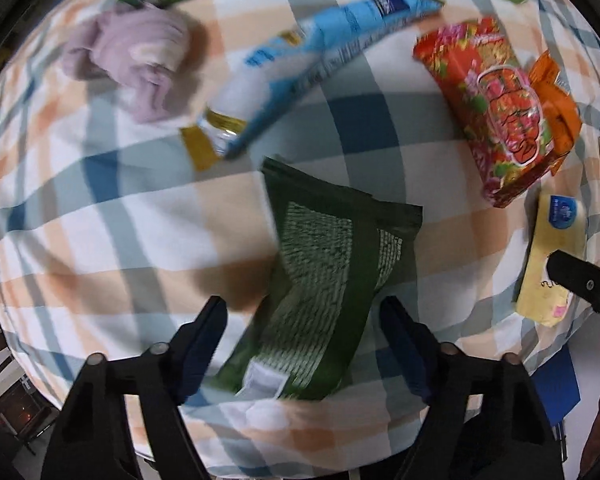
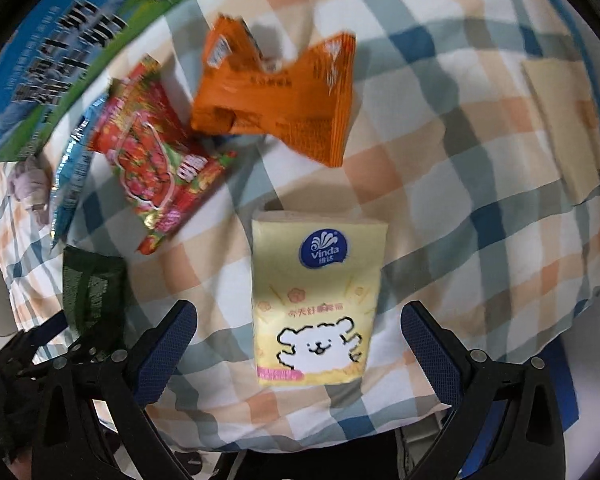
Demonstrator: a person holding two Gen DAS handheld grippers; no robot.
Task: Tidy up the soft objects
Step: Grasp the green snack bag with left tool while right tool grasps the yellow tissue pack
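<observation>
My left gripper (image 1: 304, 316) is open, its fingers on either side of a dark green packet (image 1: 324, 276) that lies on the checked cloth (image 1: 100, 220). My right gripper (image 2: 300, 320) is open around a yellow Vinda tissue pack (image 2: 316, 300), which also shows in the left wrist view (image 1: 548, 260). A blue packet (image 1: 300, 56), a red snack packet (image 1: 488, 120) and an orange packet (image 2: 276, 96) lie further off. A lilac cloth bundle (image 1: 132, 60) lies at the far left.
A green and blue box (image 2: 60, 40) stands at the cloth's far edge. A beige flat piece (image 2: 560, 120) lies at the right. The cloth's front edge drops off just below both grippers.
</observation>
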